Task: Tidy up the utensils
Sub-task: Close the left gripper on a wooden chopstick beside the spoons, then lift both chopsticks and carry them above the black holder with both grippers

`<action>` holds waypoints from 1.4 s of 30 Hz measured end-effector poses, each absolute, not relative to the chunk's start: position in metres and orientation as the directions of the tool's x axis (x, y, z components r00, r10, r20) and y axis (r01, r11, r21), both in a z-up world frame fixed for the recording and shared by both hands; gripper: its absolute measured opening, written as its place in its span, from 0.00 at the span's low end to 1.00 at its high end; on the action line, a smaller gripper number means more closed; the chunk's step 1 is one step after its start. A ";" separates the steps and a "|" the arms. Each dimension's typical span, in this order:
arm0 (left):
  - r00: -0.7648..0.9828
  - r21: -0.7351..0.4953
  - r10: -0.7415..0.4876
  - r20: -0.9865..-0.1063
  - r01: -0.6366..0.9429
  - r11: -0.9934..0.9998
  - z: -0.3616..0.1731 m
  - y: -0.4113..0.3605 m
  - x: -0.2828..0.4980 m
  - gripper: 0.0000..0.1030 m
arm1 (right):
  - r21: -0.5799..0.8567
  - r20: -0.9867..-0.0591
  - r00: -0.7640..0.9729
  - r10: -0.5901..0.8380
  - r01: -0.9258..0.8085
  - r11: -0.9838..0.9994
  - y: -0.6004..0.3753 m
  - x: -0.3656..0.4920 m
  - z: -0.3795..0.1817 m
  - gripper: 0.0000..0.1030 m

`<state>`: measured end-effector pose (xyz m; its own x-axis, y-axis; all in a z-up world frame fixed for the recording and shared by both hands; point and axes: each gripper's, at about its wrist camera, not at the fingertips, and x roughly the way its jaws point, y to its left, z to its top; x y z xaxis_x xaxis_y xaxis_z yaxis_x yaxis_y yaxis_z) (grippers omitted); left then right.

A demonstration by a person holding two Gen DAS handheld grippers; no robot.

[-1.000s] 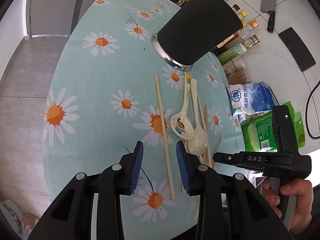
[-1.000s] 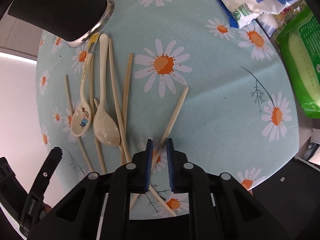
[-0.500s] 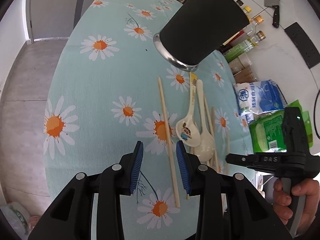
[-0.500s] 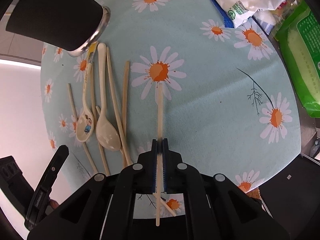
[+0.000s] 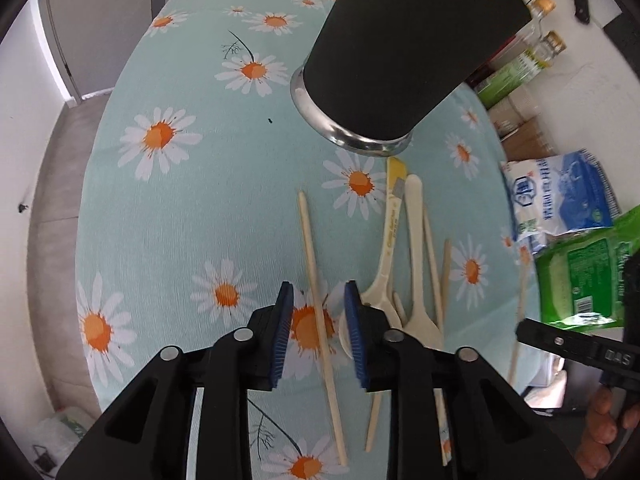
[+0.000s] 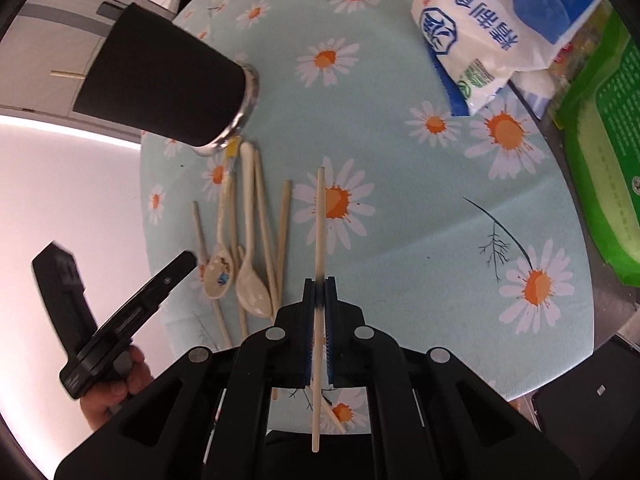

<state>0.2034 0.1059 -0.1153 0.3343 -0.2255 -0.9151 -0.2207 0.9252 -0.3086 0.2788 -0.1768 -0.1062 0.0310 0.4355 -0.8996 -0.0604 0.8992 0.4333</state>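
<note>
1. R gripper (image 6: 319, 292) was clamped on one chopstick (image 6: 320, 216), lifted off the cloth; 1 s ago its jaws stood apart around it, stick flat.
2. Meant first pick done; next prob. the black holder (image 6: 160, 100).
3. L gripper (image 5: 318, 312) stayed half open, empty, and had dropped lower over another chopstick (image 5: 316, 280).
4. Spoons (image 5: 416, 264) & other sticks lay below the holder, unmoved.

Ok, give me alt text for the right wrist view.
The right gripper is shut on a wooden chopstick, held above a daisy-print tablecloth. To its left lie more chopsticks and two spoons below a tall black cup; a white and blue bag sits at upper right.
</note>
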 end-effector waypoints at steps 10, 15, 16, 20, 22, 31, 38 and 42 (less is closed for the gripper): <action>0.199 -0.103 -0.057 -0.978 -0.232 0.967 -0.123 0.081 0.226 0.19 | 0.464 -0.876 0.050 0.480 -0.186 0.866 -0.179 0.274 -0.090 0.05; 0.146 -0.019 0.017 -0.989 -0.245 0.969 -0.126 0.071 0.236 0.09 | 0.485 -0.858 0.055 0.511 -0.242 0.841 -0.186 0.267 -0.080 0.05; 0.142 -0.007 0.028 -0.989 -0.241 0.971 -0.127 0.071 0.237 0.07 | 0.485 -0.857 0.058 0.513 -0.251 0.838 -0.187 0.267 -0.079 0.05; 0.135 -0.015 0.024 -0.991 -0.277 0.961 -0.128 0.073 0.243 0.04 | 0.503 -0.844 0.052 0.535 -0.274 0.820 -0.195 0.267 -0.073 0.05; 0.128 0.016 0.053 -0.990 -0.277 0.961 -0.129 0.073 0.244 0.04 | 0.507 -0.838 0.053 0.543 -0.289 0.812 -0.198 0.264 -0.071 0.05; 0.188 -0.004 0.057 -0.981 -0.308 0.951 -0.121 0.063 0.238 0.03 | 0.515 -0.832 0.028 0.554 -0.331 0.791 -0.199 0.260 -0.071 0.05; 0.276 -0.041 0.051 -0.960 -0.320 0.947 -0.092 0.060 0.220 0.03 | 0.517 -0.827 0.021 0.561 -0.361 0.776 -0.190 0.261 -0.065 0.05; 0.325 -0.103 0.011 -0.946 -0.332 0.937 -0.080 0.062 0.202 0.03 | 0.515 -0.825 0.024 0.565 -0.381 0.768 -0.182 0.264 -0.059 0.05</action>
